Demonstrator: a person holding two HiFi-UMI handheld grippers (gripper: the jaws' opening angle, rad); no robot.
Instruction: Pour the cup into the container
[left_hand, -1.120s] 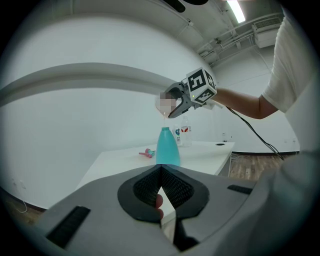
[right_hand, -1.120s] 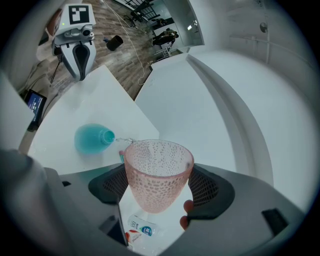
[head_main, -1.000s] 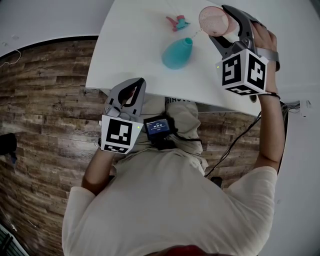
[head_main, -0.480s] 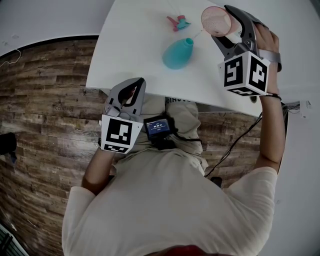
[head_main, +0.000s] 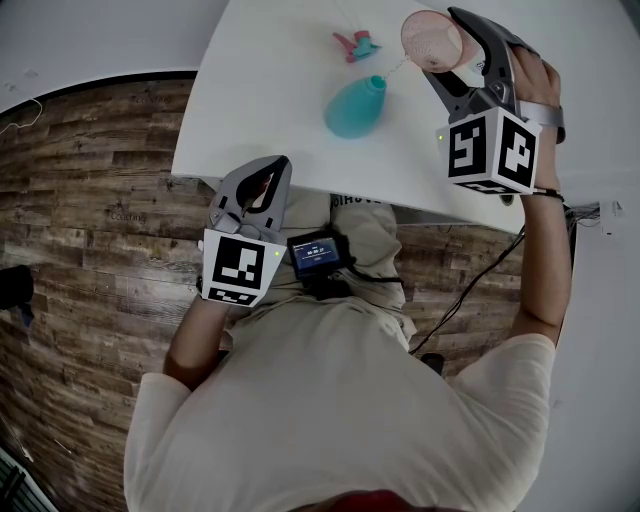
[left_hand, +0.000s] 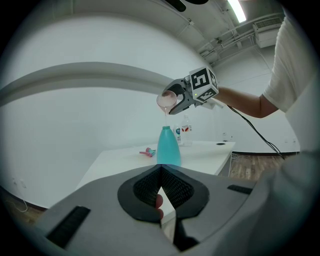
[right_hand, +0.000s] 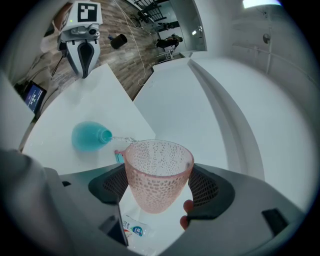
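A pink dimpled cup (head_main: 428, 38) is tilted on its side above the white table (head_main: 260, 90), with my right gripper (head_main: 456, 60) shut on it. A thin stream of water runs from its rim into the neck of the teal bottle (head_main: 355, 107), which stands upright on the table. In the right gripper view the cup (right_hand: 157, 170) sits between the pads and the bottle (right_hand: 89, 136) lies below and to the left. My left gripper (head_main: 262, 180) hangs shut and empty off the table's near edge. From its view the bottle (left_hand: 168, 146) stands straight ahead.
A small pink and teal cap piece (head_main: 355, 45) lies behind the bottle. Clear plastic water bottles (left_hand: 184, 134) stand at the table's far side. A small screen device (head_main: 315, 252) hangs at the person's waist. A cable (head_main: 470, 290) trails over the wooden floor.
My right gripper has drifted slightly right and tipped the cup a little further while the stream keeps running. The left gripper has not moved.
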